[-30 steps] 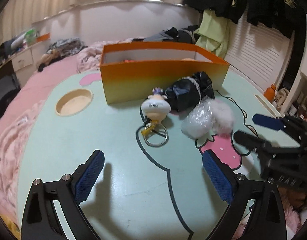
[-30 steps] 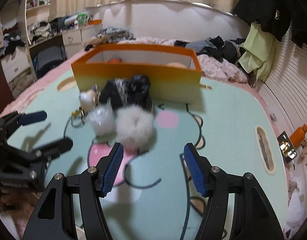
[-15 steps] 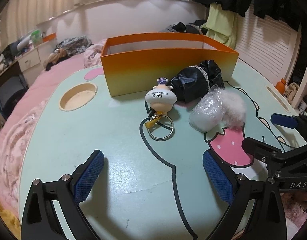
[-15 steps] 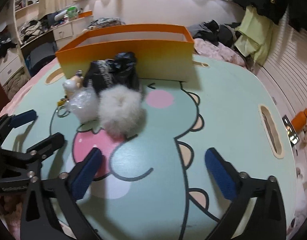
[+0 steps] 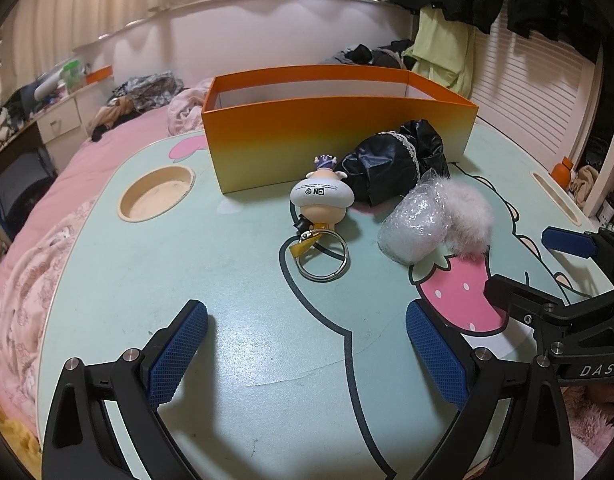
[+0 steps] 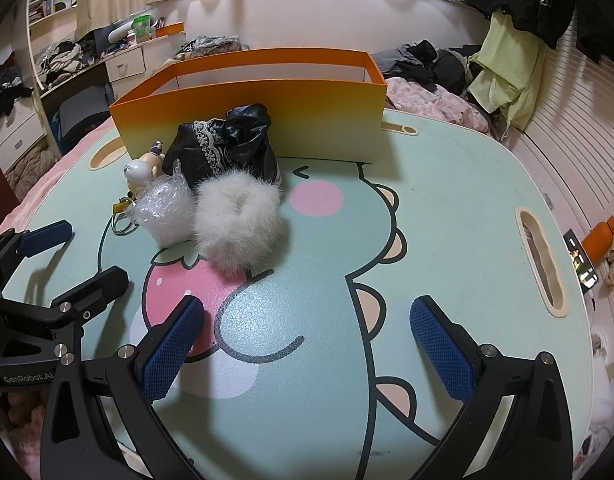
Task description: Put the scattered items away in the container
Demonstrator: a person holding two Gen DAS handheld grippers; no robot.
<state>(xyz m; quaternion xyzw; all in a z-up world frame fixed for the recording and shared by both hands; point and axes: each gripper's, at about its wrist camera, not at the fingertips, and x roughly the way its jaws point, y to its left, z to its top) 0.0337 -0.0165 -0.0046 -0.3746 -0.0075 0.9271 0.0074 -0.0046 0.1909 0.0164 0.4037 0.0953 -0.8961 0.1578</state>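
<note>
Left wrist view takes in the mint-green bench (image 5: pixel 107 280) with its cartoon print, set on a pink bed (image 5: pixel 47 208). Toward the far side of the bench stands the orange container (image 5: pixel 339 148), long, open-topped and upright; its floor is hidden from both views.

Just in front of its near wall lies a crumpled black pouch with lace trim (image 5: pixel 395 164), touching or nearly touching the wall. Nearer the cameras sits a white fluffy scrunchie (image 6: pixel 239 224), pressed against a clear plastic wrap bundle (image 6: pixel 165 216) on its left side as seen from the right wrist. Left of the pouch rests a small figurine keychain (image 5: pixel 323 200), lying on the bench with its metal ring (image 5: pixel 323 256) toward the camera.

The left gripper (image 5: pixel 307 356) hangs over bare bench short of the keychain, jaws spread wide, nothing between the blue pads. The right gripper (image 6: pixel 307 344) hangs likewise over the printed bench short of the scrunchie, jaws wide apart and holding nothing. Each gripper shows at the edge of the other's view.
</note>
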